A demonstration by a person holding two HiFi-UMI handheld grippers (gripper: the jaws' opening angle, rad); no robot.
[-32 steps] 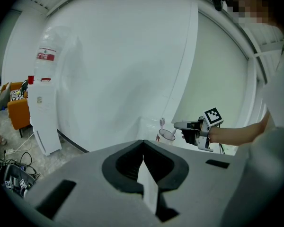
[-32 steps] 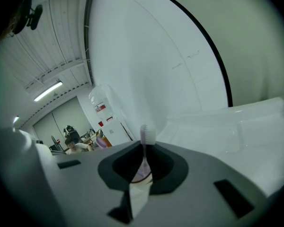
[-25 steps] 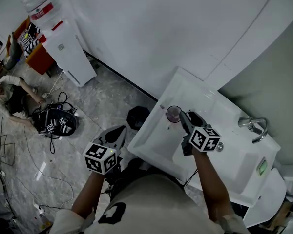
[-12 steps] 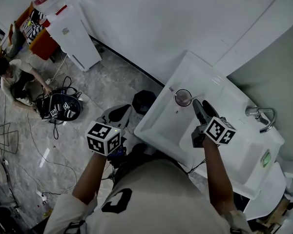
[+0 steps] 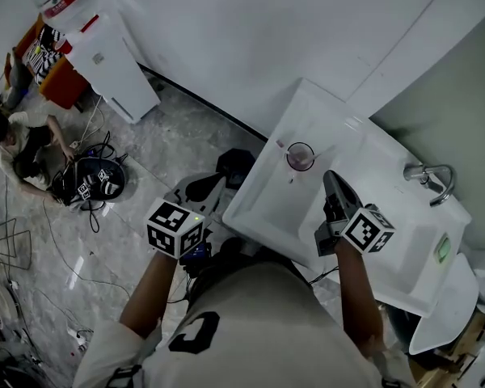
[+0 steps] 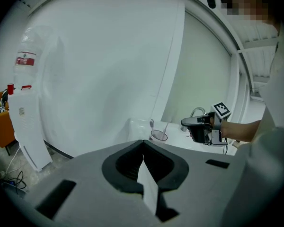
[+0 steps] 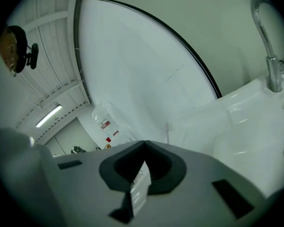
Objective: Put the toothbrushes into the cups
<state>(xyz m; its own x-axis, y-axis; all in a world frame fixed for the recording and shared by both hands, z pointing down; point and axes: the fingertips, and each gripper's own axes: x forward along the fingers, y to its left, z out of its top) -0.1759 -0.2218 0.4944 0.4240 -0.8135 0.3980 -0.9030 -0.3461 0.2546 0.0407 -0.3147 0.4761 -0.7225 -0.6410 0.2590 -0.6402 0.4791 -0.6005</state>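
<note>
Toothbrush leaning in the cup, both tongs empty.
The cup stands on the sink rim. The right tongs hang just below the cup, apart from it; their jaws have just closed with nothing between them. The left tongs, jaws together and bare, sit well left of the cup, off the sink. The drop looks done, so pull away straight and high, clear of the handle, so the light cup isn't tipped.
</note>
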